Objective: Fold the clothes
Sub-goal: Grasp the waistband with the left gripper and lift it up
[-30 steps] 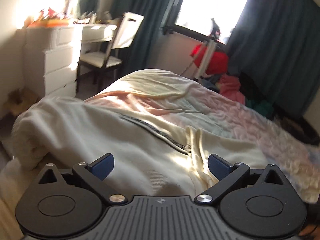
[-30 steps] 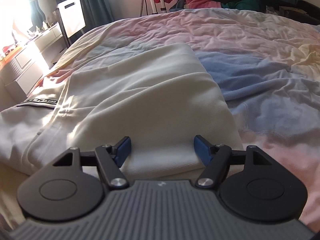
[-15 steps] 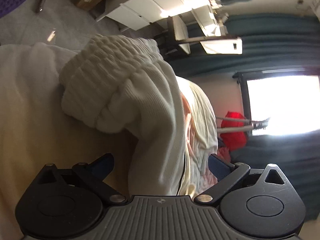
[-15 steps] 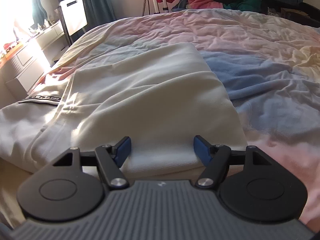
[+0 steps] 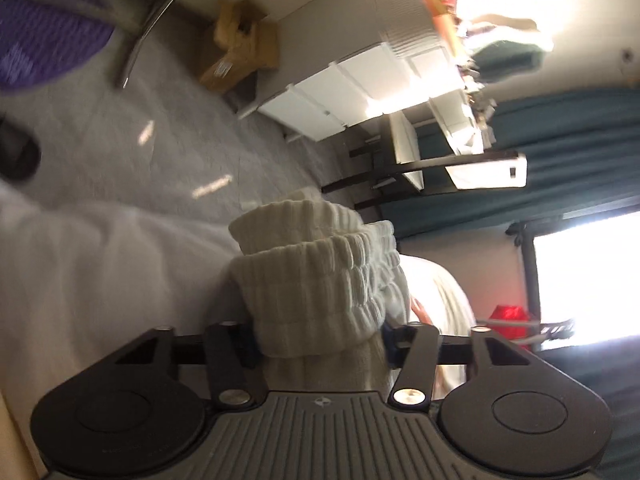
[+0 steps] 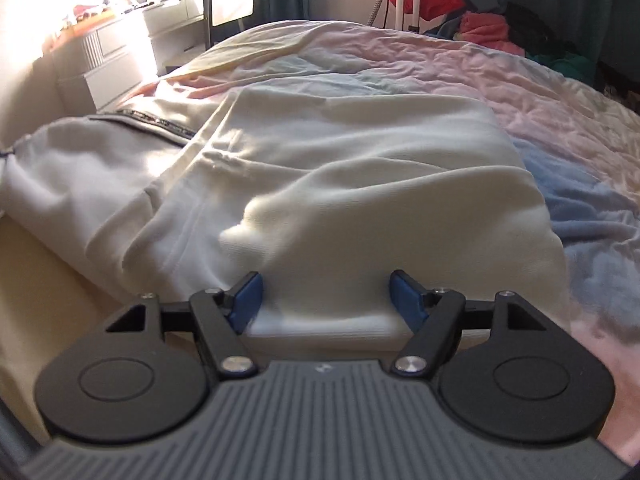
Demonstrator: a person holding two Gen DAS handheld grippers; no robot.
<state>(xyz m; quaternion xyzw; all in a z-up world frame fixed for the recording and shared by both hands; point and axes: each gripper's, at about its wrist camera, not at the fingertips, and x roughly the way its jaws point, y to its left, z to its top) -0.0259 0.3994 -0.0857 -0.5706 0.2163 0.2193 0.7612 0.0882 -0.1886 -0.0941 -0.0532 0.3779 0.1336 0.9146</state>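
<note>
Pastel bedspread [image 6: 460, 80], perhaps grey carpet [image 5: 132, 160].

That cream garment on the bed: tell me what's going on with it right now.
A person is folding it with a handheld gripper in each hand. The left gripper is rolled sideways, its fingers on either side of the garment's ribbed cuff, which bunches up between them; whether they are clamped is unclear. The right gripper sits open astride the folded edge of the cream garment, which lies spread on the pastel duvet. The fold is not finished.
</note>
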